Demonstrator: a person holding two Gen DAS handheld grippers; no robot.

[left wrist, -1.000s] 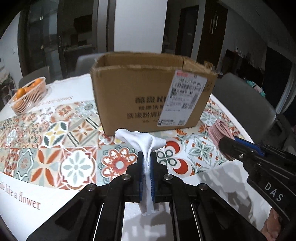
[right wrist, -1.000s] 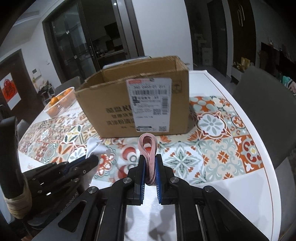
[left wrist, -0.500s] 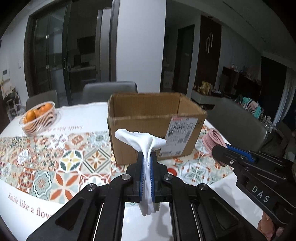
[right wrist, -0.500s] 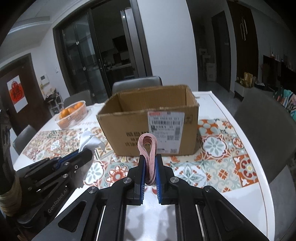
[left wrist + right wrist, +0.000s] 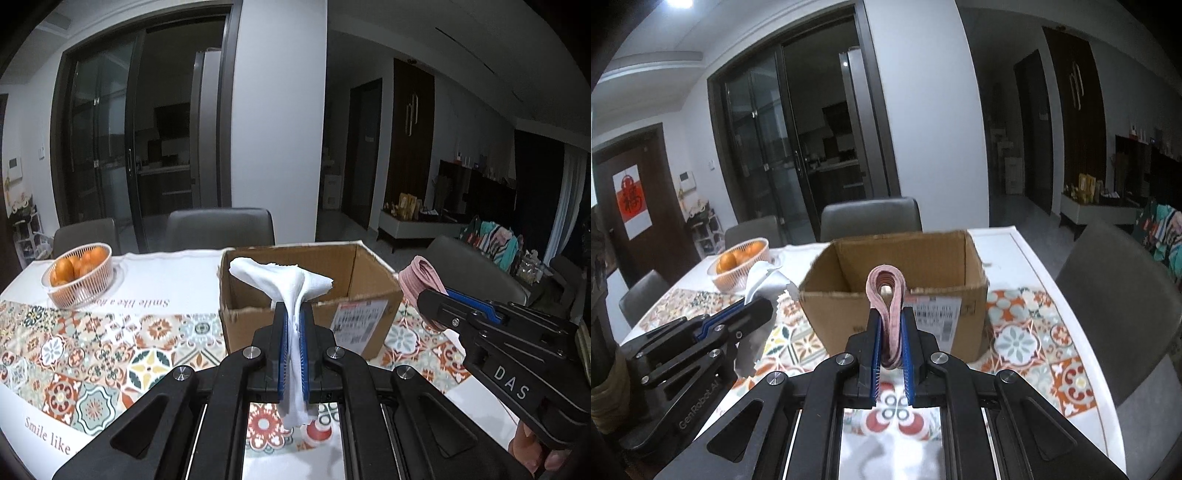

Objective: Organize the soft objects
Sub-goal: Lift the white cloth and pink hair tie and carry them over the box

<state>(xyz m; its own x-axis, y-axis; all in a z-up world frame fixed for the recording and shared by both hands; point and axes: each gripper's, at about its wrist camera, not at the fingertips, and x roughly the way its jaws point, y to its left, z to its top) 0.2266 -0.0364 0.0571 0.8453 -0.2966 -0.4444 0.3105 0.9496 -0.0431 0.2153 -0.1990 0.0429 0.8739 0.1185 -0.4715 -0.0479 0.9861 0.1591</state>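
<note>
My left gripper (image 5: 294,314) is shut on a white cloth (image 5: 284,280) that fans out above the fingers and hangs below them. My right gripper (image 5: 889,317) is shut on a folded pink cloth (image 5: 886,291), its loop standing up between the blue pads. Both are held above the table, just in front of an open cardboard box (image 5: 369,295) (image 5: 849,306) whose inside looks bare. In the left wrist view the right gripper (image 5: 428,295) shows at the right with the pink cloth (image 5: 423,277); in the right wrist view the left gripper (image 5: 764,306) shows at the left with the white cloth (image 5: 764,280).
A basket of oranges (image 5: 79,275) (image 5: 740,262) stands at the far left of the table, which has a patterned tile cloth (image 5: 92,350). Grey chairs (image 5: 219,229) (image 5: 1108,306) stand behind and to the right. The table's white right edge (image 5: 1071,332) is near the box.
Both grippers have risen with their cloths still held; the box has sunk in view and its open top and inside now show, with more of the room behind.
</note>
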